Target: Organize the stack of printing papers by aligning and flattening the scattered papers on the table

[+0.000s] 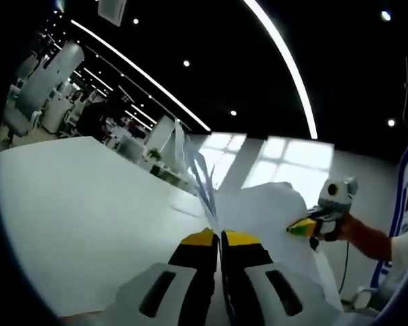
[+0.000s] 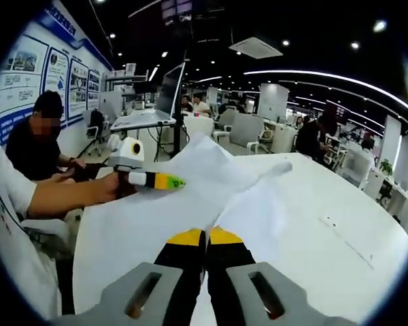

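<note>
Colour findings. Papers (image 2: 211,183): plain white, no print visible; in the left gripper view their edges (image 1: 200,176) read bluish-white against the dark ceiling. Table (image 1: 81,204): white, unpatterned. Left gripper (image 1: 221,239): yellow tips on black jaws, light grey body. Right gripper (image 2: 205,238): same scheme, yellow tips, black jaws, grey body. Ceiling (image 1: 272,41): black with white strip lights. Wall posters (image 2: 51,64): white panels on blue. Seated person (image 2: 34,146): black clothing.

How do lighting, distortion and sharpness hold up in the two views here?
Left gripper view: dark ceiling, bright light strips bowed by fisheye, white printing papers slightly soft, windows blown out. Right gripper view: evenly lit, round white table curved by the lens, the papers nearly featureless white.
</note>
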Tool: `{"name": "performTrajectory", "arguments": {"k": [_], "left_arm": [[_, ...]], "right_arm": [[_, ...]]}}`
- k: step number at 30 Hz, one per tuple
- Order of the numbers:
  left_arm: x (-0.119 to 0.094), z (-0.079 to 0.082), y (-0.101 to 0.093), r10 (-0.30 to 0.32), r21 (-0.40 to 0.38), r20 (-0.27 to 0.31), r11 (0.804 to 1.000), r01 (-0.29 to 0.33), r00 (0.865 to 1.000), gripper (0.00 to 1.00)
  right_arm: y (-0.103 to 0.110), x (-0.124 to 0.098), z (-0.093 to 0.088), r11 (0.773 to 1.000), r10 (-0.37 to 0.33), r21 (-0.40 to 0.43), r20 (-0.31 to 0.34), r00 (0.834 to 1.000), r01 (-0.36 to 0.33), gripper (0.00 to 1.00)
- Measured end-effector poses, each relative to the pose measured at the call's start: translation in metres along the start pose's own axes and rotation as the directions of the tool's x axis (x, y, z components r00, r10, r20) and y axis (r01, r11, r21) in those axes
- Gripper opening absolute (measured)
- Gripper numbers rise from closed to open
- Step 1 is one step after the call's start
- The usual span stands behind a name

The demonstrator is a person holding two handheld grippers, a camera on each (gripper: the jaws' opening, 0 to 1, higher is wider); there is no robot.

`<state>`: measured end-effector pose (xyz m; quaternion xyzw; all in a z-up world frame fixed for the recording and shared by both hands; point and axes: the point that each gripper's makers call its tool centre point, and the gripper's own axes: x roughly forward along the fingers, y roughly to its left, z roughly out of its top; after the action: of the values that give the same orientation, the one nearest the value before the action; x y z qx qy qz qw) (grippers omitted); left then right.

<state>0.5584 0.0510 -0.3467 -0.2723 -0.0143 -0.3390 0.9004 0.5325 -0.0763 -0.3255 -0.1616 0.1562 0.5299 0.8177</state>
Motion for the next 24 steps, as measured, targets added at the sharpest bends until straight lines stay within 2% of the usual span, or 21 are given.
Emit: {"name": "performTrajectory", "arguments": {"k": [2, 10, 18, 24], "left_arm": [[0.001, 0.001, 0.000, -0.003, 0.016, 0.003, 1.000, 0.003, 1.000, 0.10], [0.002, 0.003, 0.004, 0.000, -0.001, 0.012, 1.000, 0.000, 1.000, 0.11], [0.001, 0.003, 0.003, 0.003, -0.001, 0.012, 1.000, -0.003, 1.000, 0.11], [0.002, 0.003, 0.004, 0.004, -0.002, 0.012, 1.000, -0.003, 1.000, 0.11]], "right_arm": [[0.002, 0.001, -0.001, 1.000, 0.002, -0.010, -0.001, 1.000, -0.002, 0.00], [0.005, 0.001, 0.000, 1.000, 0.020, -0.007, 0.022, 1.000, -0.020, 0.00], [0.004, 0.001, 0.018, 0.999, 0.017, -0.031, 0.089, 0.996, -0.015, 0.00], [0.009, 0.006, 0.022, 0.999, 0.025, -0.025, 0.103, 0.994, -0.022, 0.00]]}}
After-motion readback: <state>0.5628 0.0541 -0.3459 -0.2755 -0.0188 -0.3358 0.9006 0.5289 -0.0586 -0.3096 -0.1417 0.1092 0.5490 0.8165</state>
